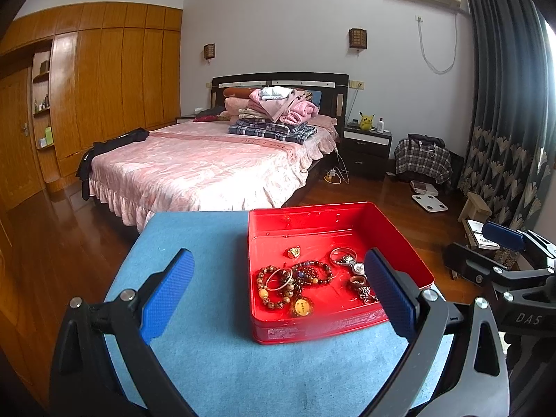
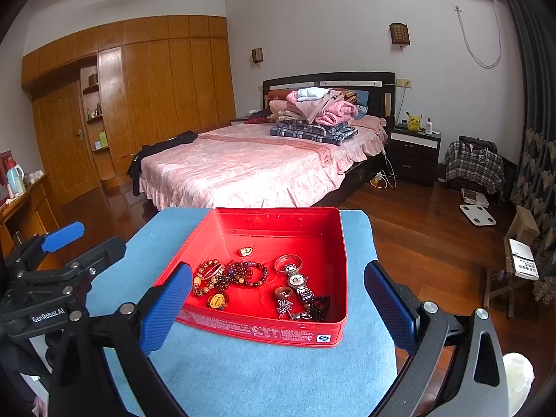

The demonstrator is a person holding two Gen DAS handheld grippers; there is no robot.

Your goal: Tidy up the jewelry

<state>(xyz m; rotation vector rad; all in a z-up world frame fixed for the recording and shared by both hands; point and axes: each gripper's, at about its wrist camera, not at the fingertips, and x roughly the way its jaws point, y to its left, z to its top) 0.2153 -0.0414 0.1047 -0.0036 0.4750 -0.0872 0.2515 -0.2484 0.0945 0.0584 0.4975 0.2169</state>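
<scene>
The jewelry [image 2: 257,281] lay tangled in a red tin [image 2: 342,260] on the blue-covered bench [image 2: 264,375]: light, slippery, loose; best pinched by a bracelet's band. Both tools, left [image 1: 278,292] and right [image 2: 278,299], stood apart and empty. The soft cloth would resist sliding. A bed [image 2: 250,170] stood behind.

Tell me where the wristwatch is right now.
The wristwatch lies inside the red tin, toward its right side, between the silver bangle behind it and the brown ring nearer the camera.
</scene>
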